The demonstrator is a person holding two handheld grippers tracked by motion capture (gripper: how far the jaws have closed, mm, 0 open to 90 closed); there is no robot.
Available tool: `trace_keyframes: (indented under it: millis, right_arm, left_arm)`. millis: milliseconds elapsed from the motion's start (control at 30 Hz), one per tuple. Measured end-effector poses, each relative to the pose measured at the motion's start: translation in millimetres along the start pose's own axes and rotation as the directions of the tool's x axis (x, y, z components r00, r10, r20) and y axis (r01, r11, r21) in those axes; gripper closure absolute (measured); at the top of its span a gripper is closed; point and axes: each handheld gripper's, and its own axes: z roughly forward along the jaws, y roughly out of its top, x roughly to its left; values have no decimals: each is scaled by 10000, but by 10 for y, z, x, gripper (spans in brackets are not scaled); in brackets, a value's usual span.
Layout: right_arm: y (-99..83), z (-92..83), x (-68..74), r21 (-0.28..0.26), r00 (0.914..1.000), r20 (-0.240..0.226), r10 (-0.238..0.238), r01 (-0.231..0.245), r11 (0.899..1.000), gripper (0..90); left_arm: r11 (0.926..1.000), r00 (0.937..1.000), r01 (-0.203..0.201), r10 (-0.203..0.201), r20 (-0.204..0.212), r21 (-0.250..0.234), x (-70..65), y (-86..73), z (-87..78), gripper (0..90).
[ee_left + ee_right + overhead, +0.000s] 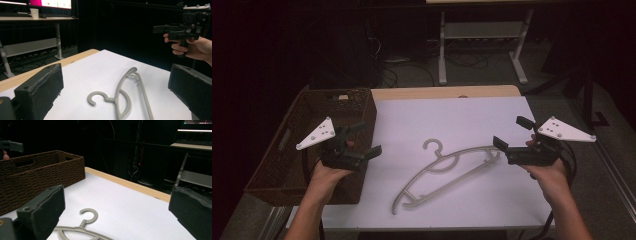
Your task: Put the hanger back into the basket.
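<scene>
On the white table (472, 115): one hanger (447, 172), one basket (312, 145), two open hand-held grippers.

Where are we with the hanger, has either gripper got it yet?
Nothing looks done: the hanger lies flat on the white sheet, untouched. Neither has it: the left gripper and right gripper hover open and empty at either side. Grasping it is left; if it is meant for the basket, moving it too.

no readable text, labels, brands or numbers anywhere, lit monitor (50, 3) at 11 o'clock in the left gripper view shows small marks too blurred to read, paper cup (34, 13) beside it carries no legible print
</scene>
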Motion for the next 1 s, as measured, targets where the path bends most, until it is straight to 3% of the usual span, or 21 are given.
trace_keyframes:
  millis: [200,467,633,1000]
  right_arm:
    - [-6,14,6,195,10000,-17,-36,37,9998,0]
    - [-68,81,60,1062,9989,-170,-434,449,9933,0]
    - [-144,121,73,1690,9983,-366,-459,515,9843,0]
    - [-286,105,85,2153,9987,-377,-349,422,9756,0]
  left_arm:
    - [9974,9999,-137,138,-7,704,-59,52,86,0]
    - [9868,9993,-360,334,191,1582,-178,87,260,0]
    - [9754,9988,-420,352,352,2164,-227,28,373,0]
    - [9544,9984,-251,91,551,2976,-336,-218,597,0]
